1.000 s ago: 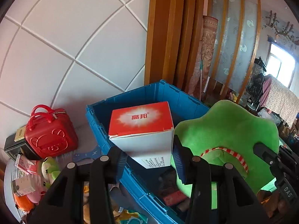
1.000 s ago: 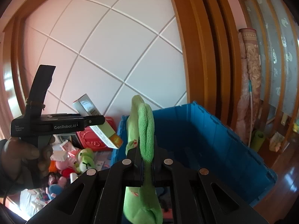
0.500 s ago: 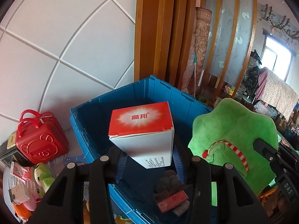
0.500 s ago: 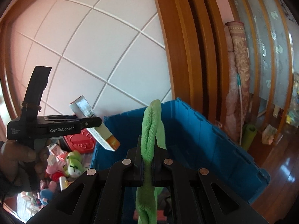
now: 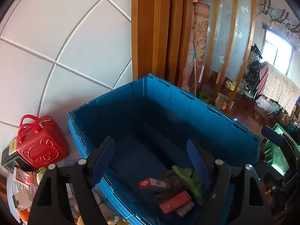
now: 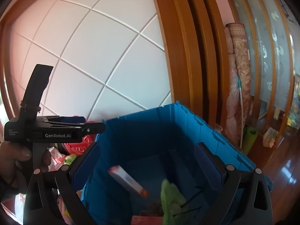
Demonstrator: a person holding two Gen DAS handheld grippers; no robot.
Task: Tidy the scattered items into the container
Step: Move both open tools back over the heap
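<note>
Box (image 5: 152, 182) and green plush (image 5: 187, 176) now lie in the blue container (image 5: 168, 101), your left hand-held gripper (image 5: 151, 158) and right hand-held gripper (image 6: 148, 166) have just opened and are empty, yet toys and the red case (image 5: 40, 142) outside wait for you.

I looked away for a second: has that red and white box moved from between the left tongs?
Yes. The red and white box has dropped from the left tongs, whose jaws have just been opening, down inside the blue crate, onto the pile at its bottom.
</note>
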